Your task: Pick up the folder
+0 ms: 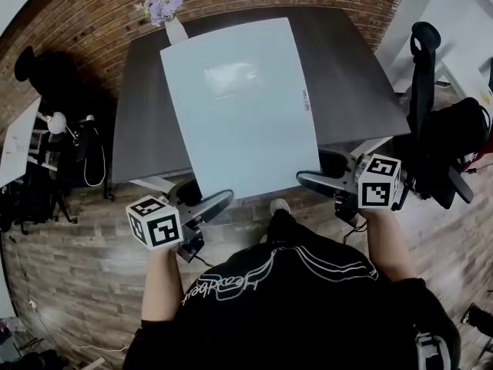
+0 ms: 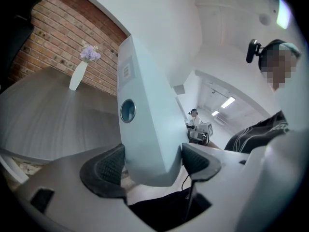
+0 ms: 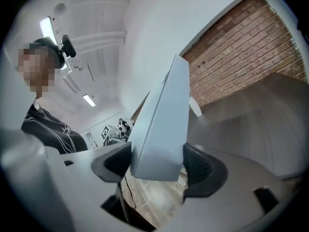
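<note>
The folder (image 1: 239, 106) is a large pale blue-grey binder with a round hole in its spine (image 2: 128, 110). It is held tilted over the dark table (image 1: 142, 129), its near edge towards me. My left gripper (image 1: 206, 204) is shut on its near left corner, and the folder (image 2: 145, 105) sits tight between both black pads of that gripper (image 2: 152, 164). At the near right corner my right gripper (image 1: 323, 179) is shut the same way, with the folder (image 3: 161, 124) filling the gap of that gripper (image 3: 157, 164).
A white vase with purple flowers (image 1: 171, 23) stands at the table's far left edge, also seen as the vase (image 2: 77, 74). A black office chair (image 1: 431, 129) is to the right, and a white desk with clutter (image 1: 31, 145) to the left. The floor is brick.
</note>
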Demonstrator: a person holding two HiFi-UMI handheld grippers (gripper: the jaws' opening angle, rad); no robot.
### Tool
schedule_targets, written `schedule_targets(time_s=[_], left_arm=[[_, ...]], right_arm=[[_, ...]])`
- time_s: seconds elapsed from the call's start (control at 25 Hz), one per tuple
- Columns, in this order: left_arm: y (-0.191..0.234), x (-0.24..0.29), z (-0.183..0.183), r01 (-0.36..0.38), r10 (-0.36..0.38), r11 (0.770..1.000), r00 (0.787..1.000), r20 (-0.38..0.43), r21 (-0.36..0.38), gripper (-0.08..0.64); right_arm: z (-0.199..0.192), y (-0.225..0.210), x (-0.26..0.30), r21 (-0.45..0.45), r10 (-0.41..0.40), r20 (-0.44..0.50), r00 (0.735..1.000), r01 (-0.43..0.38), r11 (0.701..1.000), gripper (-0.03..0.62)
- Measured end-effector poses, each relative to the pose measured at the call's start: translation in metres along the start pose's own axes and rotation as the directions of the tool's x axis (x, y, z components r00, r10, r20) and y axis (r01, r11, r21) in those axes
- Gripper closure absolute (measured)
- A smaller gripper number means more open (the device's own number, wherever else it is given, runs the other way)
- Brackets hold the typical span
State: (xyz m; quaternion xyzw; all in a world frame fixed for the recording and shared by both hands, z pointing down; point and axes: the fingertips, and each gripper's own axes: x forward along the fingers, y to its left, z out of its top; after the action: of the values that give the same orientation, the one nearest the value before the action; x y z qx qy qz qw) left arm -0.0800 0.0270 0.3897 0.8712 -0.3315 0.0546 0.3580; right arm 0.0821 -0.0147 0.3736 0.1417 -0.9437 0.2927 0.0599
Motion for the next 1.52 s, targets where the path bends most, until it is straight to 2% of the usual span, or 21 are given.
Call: schedule_targets(time_s=[0.28, 0.44, 0.6, 1.52], left_arm=[[-0.036, -0.032, 0.030, -0.030, 0.024, 0.993, 0.998, 0.056, 0.117, 0.195], [-0.046, -0.044, 0.043, -0.041, 0.028, 0.987, 0.996, 0.087, 0.156, 0.195], [-0.049, -0.049, 0.050, -0.048, 0.030, 0.987, 0.993, 0.111, 0.156, 0.195], [-0.027, -0.052, 0.056, -0.073, 0.056, 0.985, 0.993, 0.108, 0.159, 0.195]], right_arm=[[0.024, 0.039, -0.007, -0.064, 0.022, 0.052, 0.998, -0.019, 0.998, 0.304], [0.036, 0.052, -0.007, -0.096, 0.039, 0.081, 0.996, -0.031, 0.995, 0.302], [0.043, 0.056, -0.006, -0.106, 0.053, 0.095, 0.994, -0.042, 0.993, 0.302], [0.043, 0.044, 0.018, -0.110, 0.055, 0.056, 0.997, -0.048, 0.993, 0.301]])
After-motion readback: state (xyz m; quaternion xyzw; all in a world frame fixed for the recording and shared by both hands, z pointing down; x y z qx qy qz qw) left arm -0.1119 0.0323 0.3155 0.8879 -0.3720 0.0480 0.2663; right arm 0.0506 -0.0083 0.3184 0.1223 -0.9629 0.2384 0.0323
